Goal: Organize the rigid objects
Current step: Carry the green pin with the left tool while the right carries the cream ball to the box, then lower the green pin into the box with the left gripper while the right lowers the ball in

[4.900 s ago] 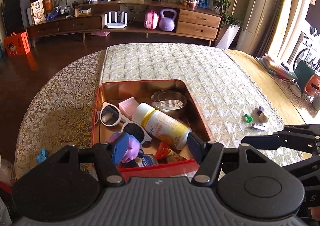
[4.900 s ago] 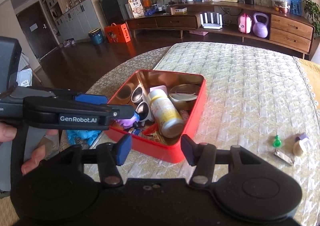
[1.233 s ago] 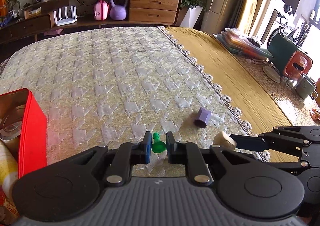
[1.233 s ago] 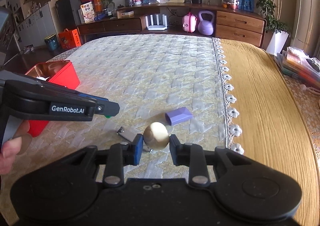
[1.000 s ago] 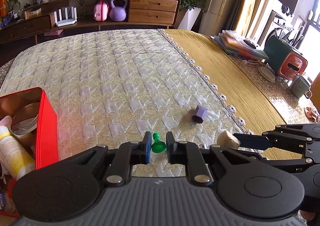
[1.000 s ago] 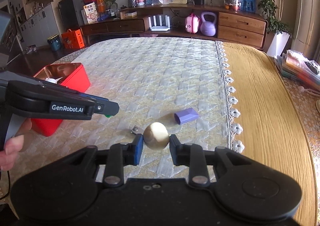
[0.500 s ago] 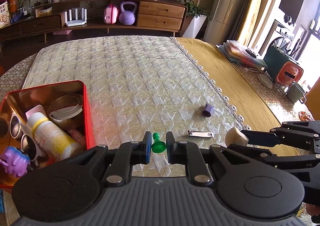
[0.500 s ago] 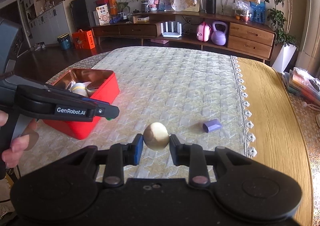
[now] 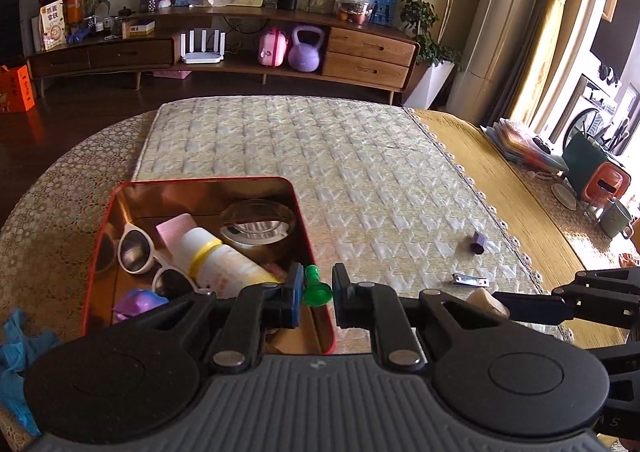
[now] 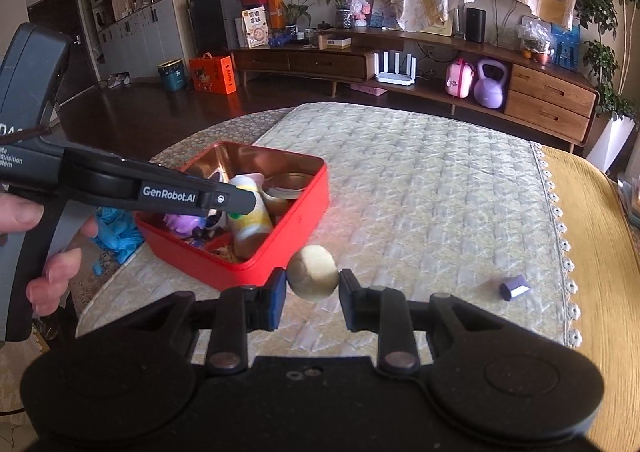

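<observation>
My left gripper is shut on a small green peg, held over the right rim of the red tin. The tin holds white sunglasses, a yellow-capped bottle, a glass dish and a purple toy. My right gripper is shut on a beige ball, just right of the red tin and above the quilted cloth. The left gripper hangs over the tin in the right wrist view. A purple block and nail clippers lie on the cloth.
A person's hand grips the left tool's handle. Blue cloth lies beside the tin's left side. The purple block sits near the lace edge. A mug and an orange-and-green container stand at the table's far right.
Both grippers have swung left and risen with their loads. The red tin has come back into full view under the left gripper; the block and clippers have slid off to the right.
</observation>
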The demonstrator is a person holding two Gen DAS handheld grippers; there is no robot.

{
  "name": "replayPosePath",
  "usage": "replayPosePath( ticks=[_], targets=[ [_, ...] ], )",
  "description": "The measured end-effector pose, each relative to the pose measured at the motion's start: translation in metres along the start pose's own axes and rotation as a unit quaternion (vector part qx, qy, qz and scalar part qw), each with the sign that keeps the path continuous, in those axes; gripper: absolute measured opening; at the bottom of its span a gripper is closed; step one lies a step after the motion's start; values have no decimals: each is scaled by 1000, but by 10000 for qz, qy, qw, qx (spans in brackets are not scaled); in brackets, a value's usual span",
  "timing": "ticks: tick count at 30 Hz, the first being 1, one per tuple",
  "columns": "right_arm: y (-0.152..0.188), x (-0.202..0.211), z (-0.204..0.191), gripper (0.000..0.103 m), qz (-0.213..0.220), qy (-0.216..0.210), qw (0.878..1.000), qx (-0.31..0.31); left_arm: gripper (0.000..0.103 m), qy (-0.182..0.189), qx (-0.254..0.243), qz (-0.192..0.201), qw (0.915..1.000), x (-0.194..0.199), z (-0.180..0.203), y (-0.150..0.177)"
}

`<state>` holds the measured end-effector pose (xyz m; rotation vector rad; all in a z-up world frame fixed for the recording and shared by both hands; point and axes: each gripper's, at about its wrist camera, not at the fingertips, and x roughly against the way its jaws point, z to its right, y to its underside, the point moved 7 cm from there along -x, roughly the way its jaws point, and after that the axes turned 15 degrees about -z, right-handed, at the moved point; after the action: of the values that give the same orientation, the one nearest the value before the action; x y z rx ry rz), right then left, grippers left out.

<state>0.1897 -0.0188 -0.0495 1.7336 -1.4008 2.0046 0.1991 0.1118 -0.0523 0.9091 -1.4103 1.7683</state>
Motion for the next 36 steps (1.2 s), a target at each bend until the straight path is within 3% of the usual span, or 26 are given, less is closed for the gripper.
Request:
replayPosePath(
  ticks=[16, 25, 36],
  targets=[
    [-33, -24, -70, 27, -86, -346, 9982, 475, 15, -373, 359, 137, 9986, 12, -80, -10],
    [-48, -63, -82, 27, -301, -408, 9980, 389, 15, -579, 618, -4, 9964, -15, -119, -26],
    [-63, -102, -96, 27, -574, -557, 9964, 287, 15, -887, 552, -184, 9944, -57, -128, -50]
  ],
)
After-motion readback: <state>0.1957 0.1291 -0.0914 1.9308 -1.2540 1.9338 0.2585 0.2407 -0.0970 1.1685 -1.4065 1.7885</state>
